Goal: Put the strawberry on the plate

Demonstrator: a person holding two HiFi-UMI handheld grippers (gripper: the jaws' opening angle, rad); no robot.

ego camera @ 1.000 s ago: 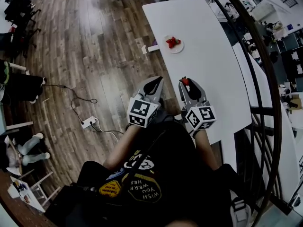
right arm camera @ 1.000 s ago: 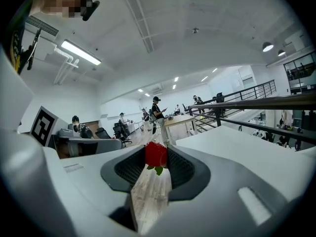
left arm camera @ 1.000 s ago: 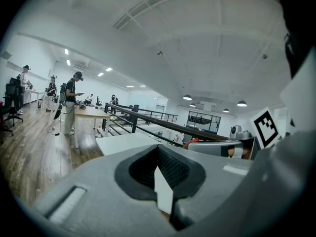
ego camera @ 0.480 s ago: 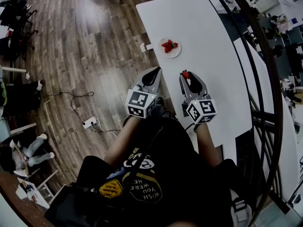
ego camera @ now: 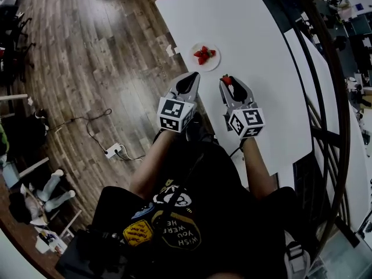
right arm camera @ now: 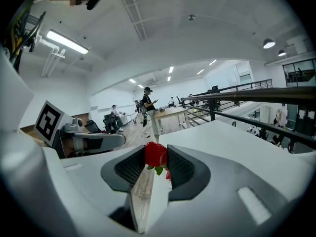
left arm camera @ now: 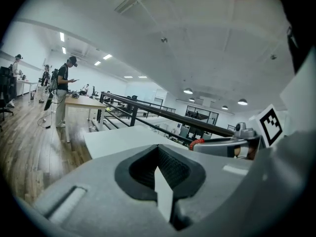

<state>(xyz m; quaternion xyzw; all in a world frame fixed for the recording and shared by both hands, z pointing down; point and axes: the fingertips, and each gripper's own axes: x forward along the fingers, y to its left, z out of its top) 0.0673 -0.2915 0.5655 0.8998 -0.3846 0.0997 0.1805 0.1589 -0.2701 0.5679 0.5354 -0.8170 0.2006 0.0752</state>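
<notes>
The head view is looking steeply down from above the person's chest, taking in the table (ego camera: 256, 34), the floor (ego camera: 99, 57), the left gripper (ego camera: 190, 77) and the right gripper (ego camera: 226, 81) from well off. The left gripper view is riding close behind its own jaws, facing nearly level along them across the table toward the railing (left arm camera: 148, 109), with the right gripper showing at its right. The right gripper view is sitting likewise, catching the left gripper at its left. All three views are sharing the table.
</notes>
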